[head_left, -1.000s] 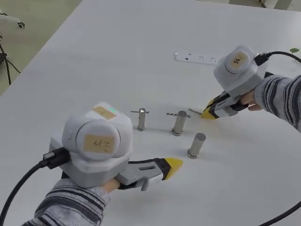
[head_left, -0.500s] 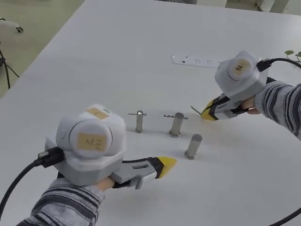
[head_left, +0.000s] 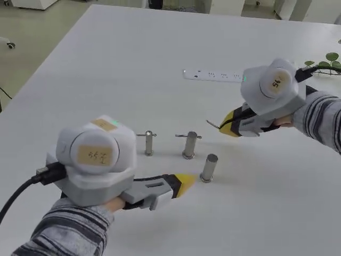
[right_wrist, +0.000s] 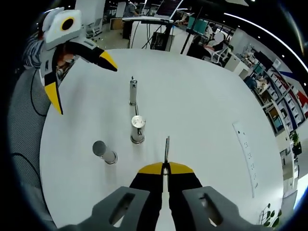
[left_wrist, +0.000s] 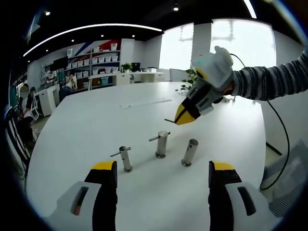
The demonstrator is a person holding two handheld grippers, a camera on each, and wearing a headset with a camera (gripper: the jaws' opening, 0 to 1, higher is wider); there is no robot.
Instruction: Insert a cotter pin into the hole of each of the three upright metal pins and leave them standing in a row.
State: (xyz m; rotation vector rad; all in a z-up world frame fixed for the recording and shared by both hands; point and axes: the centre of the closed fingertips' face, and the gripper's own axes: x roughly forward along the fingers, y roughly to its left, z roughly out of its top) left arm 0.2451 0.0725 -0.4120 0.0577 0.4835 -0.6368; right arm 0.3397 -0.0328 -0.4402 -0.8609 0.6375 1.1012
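One cotter pin (right_wrist: 166, 147) is clamped in our right tool (right_wrist: 166, 168), which has raised it off the counter (head_left: 106, 64) within the last second. Left of the tool tip stands the bare metal pin (right_wrist: 103, 152), likely next; further ahead, the near fitted pin (right_wrist: 137, 131) and far fitted pin (right_wrist: 133, 91). Our left tool (left_wrist: 162, 167), jaws apart and empty, faces all three.

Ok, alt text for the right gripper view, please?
The right gripper, shut on a cotter pin, points at three upright metal pins on a white table; the nearest pin is bare. The open left gripper hovers at upper left.
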